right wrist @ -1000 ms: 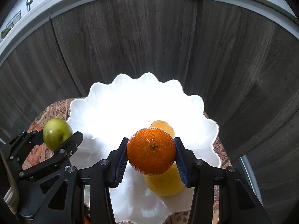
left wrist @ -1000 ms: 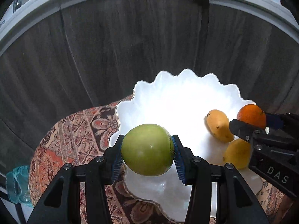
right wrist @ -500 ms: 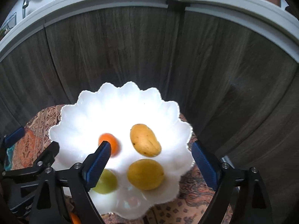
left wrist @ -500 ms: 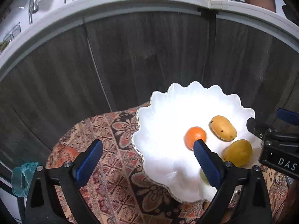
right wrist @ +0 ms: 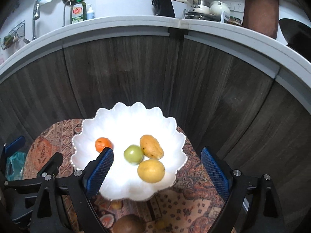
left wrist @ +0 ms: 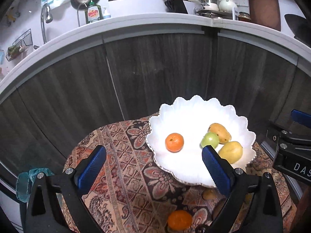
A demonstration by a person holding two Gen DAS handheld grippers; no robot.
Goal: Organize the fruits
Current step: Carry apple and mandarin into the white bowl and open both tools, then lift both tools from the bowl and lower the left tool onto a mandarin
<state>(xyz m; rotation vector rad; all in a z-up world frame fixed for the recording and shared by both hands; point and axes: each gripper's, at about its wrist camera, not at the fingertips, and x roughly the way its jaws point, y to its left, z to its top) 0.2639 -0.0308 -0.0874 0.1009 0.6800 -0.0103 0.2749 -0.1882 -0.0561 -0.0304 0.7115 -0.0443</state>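
- The left claw (left wrist: 153, 167) stands wide open, its two blue-padded fingers (left wrist: 91, 167) spread far apart with nothing between them.
- Its black finger arms rise from the bottom corners of the left wrist view and angle inward toward the tips.
- The right claw (right wrist: 156, 169) is likewise spread wide, blue pads (right wrist: 214, 171) facing each other across an empty gap.
- In the left wrist view, the right claw (left wrist: 291, 136) shows at the right edge, seen from the side.
- In the right wrist view, the left claw (right wrist: 35, 155) shows at the lower left edge, one blue tip up and a black finger lower down.
- The two claws sit side by side, near each other, both pointing forward and tilted downward.
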